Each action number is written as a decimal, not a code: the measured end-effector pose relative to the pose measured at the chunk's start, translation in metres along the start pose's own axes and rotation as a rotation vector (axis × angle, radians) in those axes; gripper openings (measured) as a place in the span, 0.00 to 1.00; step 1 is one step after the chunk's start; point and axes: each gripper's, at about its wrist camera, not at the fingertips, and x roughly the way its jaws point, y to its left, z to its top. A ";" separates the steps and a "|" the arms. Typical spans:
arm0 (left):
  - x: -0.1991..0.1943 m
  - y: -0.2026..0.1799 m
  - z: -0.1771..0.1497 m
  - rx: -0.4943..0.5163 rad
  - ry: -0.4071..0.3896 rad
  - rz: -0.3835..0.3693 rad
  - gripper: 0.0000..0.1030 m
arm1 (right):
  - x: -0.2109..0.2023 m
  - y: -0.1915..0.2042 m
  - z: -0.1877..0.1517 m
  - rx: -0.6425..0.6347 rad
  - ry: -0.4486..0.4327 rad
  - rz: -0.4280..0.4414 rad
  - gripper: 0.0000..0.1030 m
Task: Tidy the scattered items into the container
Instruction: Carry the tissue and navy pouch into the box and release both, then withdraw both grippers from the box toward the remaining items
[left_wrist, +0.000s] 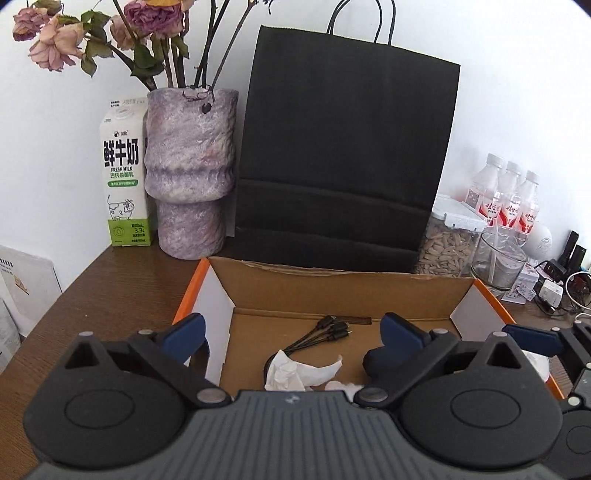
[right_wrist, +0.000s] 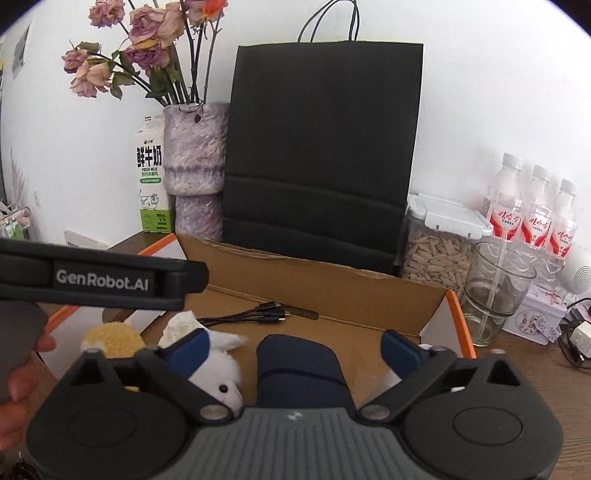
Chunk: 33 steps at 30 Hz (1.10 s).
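An open cardboard box (left_wrist: 332, 291) with orange edges sits on the brown table; it also shows in the right wrist view (right_wrist: 332, 291). Inside lie a black multi-plug cable (left_wrist: 328, 330) (right_wrist: 258, 314), crumpled white tissue (left_wrist: 295, 373), a dark blue pouch (right_wrist: 301, 369) (left_wrist: 376, 360) and a white and yellow plush toy (right_wrist: 221, 373). My left gripper (left_wrist: 293, 332) is open and empty above the box's near side. My right gripper (right_wrist: 295, 349) is open over the pouch and plush, holding nothing. The left gripper's body (right_wrist: 103, 280) crosses the right wrist view.
Behind the box stand a black paper bag (left_wrist: 343, 158), a purple vase (left_wrist: 190, 173) with dried roses and a milk carton (left_wrist: 123, 177). At right are a seed jar (right_wrist: 436, 251), a glass (right_wrist: 495, 291), three water bottles (right_wrist: 532, 214), a small tin and chargers.
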 end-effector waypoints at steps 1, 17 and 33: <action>-0.002 0.000 0.001 0.001 -0.009 0.006 1.00 | -0.002 -0.001 0.002 0.002 -0.003 -0.001 1.00; -0.010 -0.001 -0.004 0.001 0.002 0.018 1.00 | -0.014 -0.005 0.000 0.025 0.007 -0.003 1.00; -0.083 0.000 -0.029 -0.024 -0.019 0.025 1.00 | -0.093 -0.003 -0.031 0.079 -0.013 -0.035 1.00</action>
